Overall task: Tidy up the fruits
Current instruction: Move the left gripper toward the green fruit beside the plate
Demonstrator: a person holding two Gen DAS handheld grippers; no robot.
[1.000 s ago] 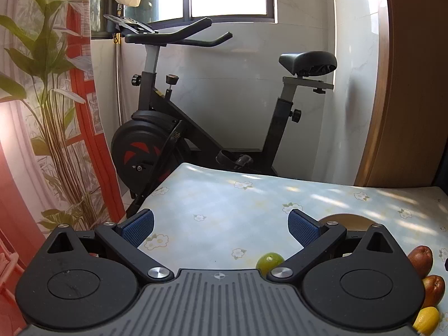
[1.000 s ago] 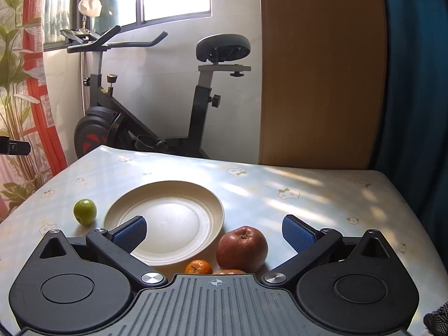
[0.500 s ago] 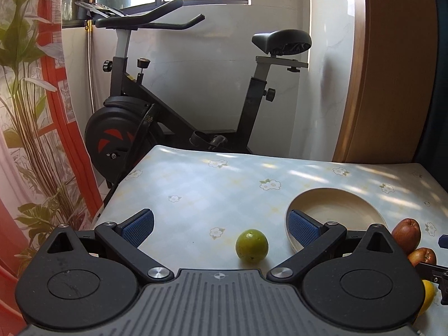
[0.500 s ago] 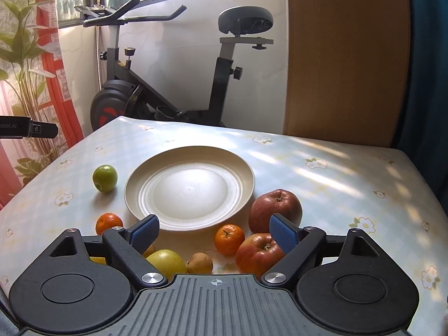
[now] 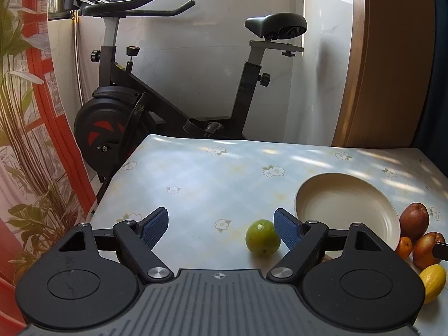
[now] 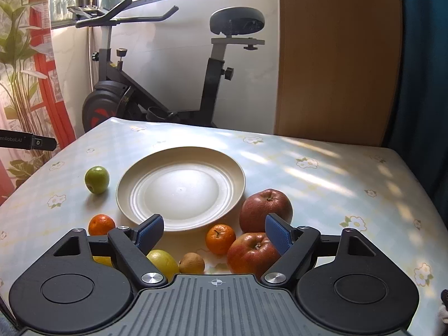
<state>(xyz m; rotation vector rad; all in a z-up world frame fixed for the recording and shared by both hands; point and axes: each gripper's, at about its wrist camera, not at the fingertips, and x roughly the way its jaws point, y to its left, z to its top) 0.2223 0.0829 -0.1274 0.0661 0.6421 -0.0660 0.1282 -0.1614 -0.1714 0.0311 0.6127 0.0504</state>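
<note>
A small green fruit (image 5: pixel 262 236) lies on the flowered tablecloth, between the fingers of my left gripper (image 5: pixel 221 228) and close to the right pad. The jaws are closing and neither pad presses on the fruit. A cream plate (image 6: pixel 182 165) stands mid-table with nothing on it. In front of it lie two red apples (image 6: pixel 266 208), two oranges (image 6: pixel 220 238), a lemon (image 6: pixel 162 263) and a brown fruit (image 6: pixel 191 263). My right gripper (image 6: pixel 214 233) hovers over this group with its jaws closing and gripping nothing. The nearer apple (image 6: pixel 252 253) sits by its right pad.
An exercise bike (image 5: pixel 134 112) stands beyond the table's far edge, by a white wall and a wooden panel (image 6: pixel 336 56). A leaf-print curtain (image 5: pixel 25 140) hangs at the left. The table edge (image 5: pixel 112 179) drops off left of the green fruit.
The left gripper has tipped down and come closer to the green fruit, which now lies between its narrowed fingers. The right gripper's jaws have narrowed too, and more fruit shows under it.
</note>
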